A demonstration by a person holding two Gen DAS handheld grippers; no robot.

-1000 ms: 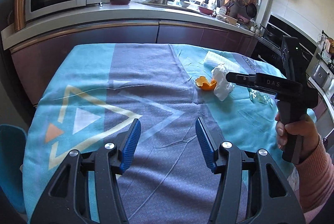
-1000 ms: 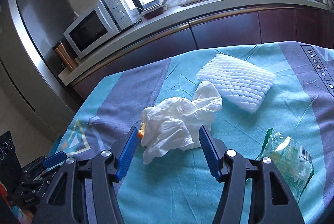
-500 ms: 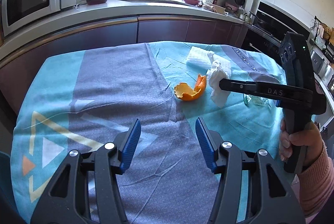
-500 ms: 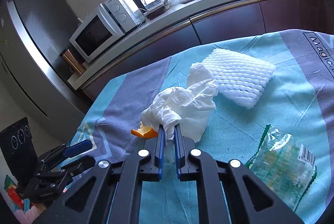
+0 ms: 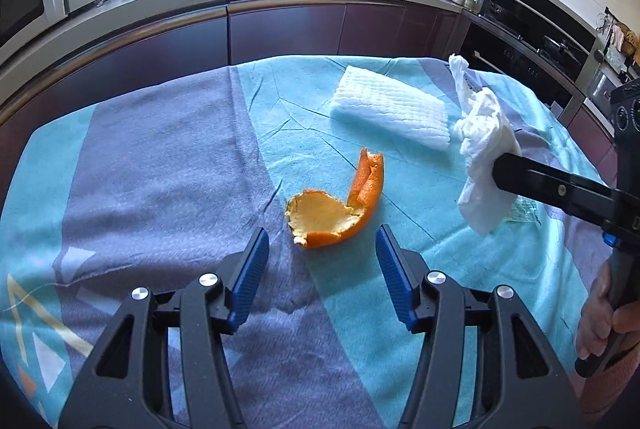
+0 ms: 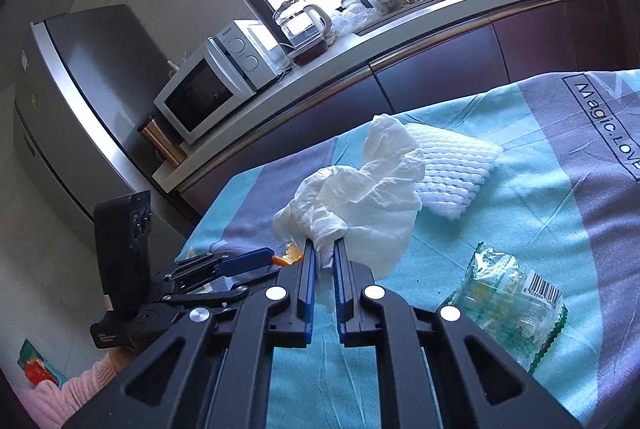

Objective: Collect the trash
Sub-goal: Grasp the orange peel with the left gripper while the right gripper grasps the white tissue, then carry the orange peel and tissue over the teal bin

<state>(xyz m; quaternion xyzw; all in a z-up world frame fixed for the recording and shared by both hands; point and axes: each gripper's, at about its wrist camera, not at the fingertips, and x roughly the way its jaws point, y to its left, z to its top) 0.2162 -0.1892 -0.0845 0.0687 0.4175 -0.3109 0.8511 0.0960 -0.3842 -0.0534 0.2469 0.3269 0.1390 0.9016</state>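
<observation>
A crumpled white tissue [image 6: 360, 197] hangs pinched in my right gripper [image 6: 321, 249], lifted off the tablecloth [image 5: 160, 169]. My left gripper [image 5: 320, 257] is spread, its fingers flanking an orange peel [image 5: 336, 205] lying just ahead. A clear wrapper [image 6: 508, 305], possibly plastic, lies nearby.

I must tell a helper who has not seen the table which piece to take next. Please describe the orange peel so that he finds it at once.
Look at the table under the turquoise and grey cloth. Near its middle, just ahead of the open left gripper, lies the orange peel. It is the only orange, curled piece; the foam net and the crumpled tissue nearby are white.
</observation>
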